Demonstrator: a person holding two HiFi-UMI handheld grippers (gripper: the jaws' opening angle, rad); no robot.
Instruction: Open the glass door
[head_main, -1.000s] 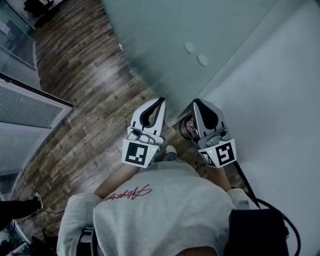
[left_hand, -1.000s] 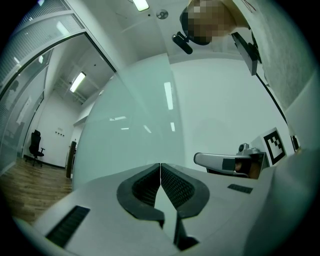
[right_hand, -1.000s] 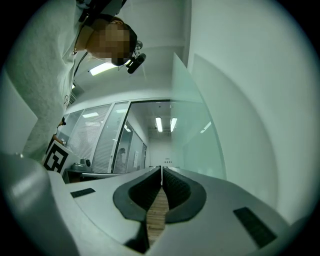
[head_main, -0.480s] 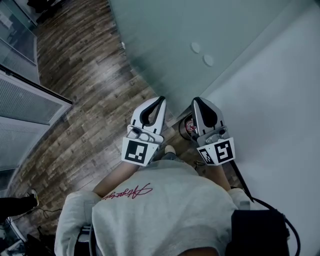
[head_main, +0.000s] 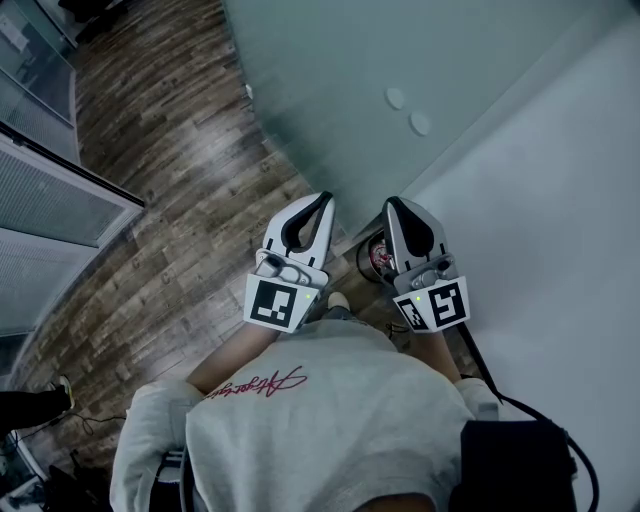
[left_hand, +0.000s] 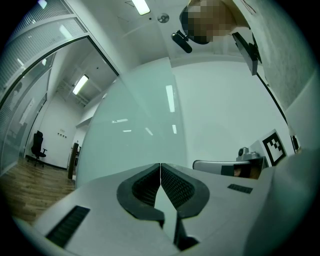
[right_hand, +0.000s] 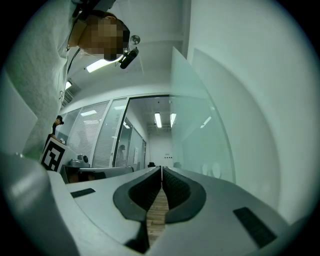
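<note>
The frosted glass door (head_main: 330, 80) stands ahead of me, seen from above, with two round fittings (head_main: 408, 110) near its right edge. My left gripper (head_main: 325, 197) and right gripper (head_main: 390, 200) are held side by side close to my body, just short of the door's lower edge. Neither touches it. Both are shut with nothing between the jaws. In the left gripper view the gripper (left_hand: 160, 164) points at the door's pane (left_hand: 135, 135). In the right gripper view the gripper (right_hand: 161, 167) points along the pane (right_hand: 200, 135) toward a corridor.
A white wall (head_main: 560, 200) runs along the right. Wooden floor (head_main: 180, 150) spreads to the left, bounded by a glass partition with blinds (head_main: 50, 215). A small round object (head_main: 372, 256) lies at the door's foot. A cable (head_main: 490, 370) trails by the wall. Another person's shoe (head_main: 62, 392) shows at far left.
The head view has shifted slightly, so the door's fittings sit a little further right. Both grippers stay where they were, still shut.
</note>
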